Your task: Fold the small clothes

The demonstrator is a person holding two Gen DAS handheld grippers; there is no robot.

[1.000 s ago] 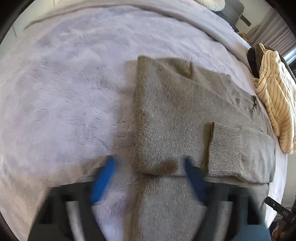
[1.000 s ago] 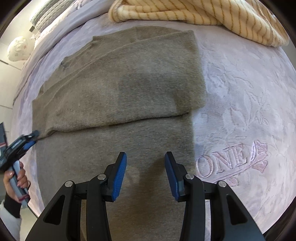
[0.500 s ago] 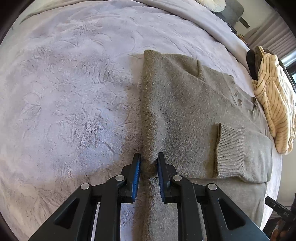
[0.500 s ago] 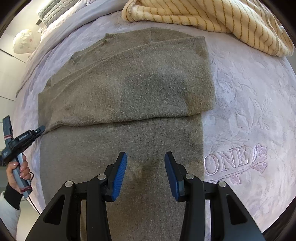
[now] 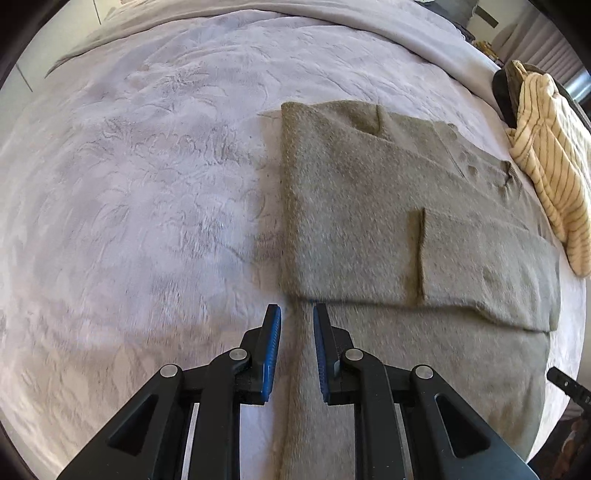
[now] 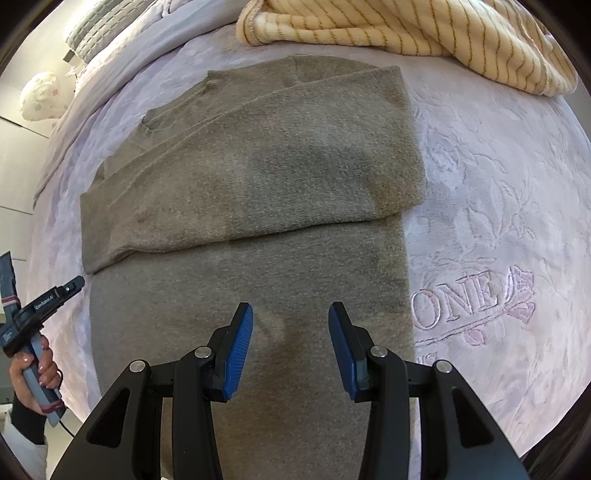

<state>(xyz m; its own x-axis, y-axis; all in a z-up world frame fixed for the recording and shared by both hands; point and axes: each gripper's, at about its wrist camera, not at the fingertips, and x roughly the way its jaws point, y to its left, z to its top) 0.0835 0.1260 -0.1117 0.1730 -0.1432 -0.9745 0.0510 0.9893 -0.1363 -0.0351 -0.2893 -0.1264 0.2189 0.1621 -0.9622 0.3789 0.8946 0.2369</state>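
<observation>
Where the pale lilac embossed bedspread forms the work surface, a grey-brown knitted sweater lies flat at its middle, sleeves folded across the chest, one ribbed cuff uppermost; lower body smooth below the fold. Left gripper: blue pads a narrow gap apart, above the sweater's left edge, nothing visibly pinched between them; view slightly blurred. Right gripper: jaws spread, empty, over the sweater's lower middle. Person's hand on the left gripper's handle, at the sweater's left edge. Cream garment with thin brown stripes: heaped just beyond the collar. Embroidered lettering "ONE" with a pink rose: on the bedspread, right of the hem.
</observation>
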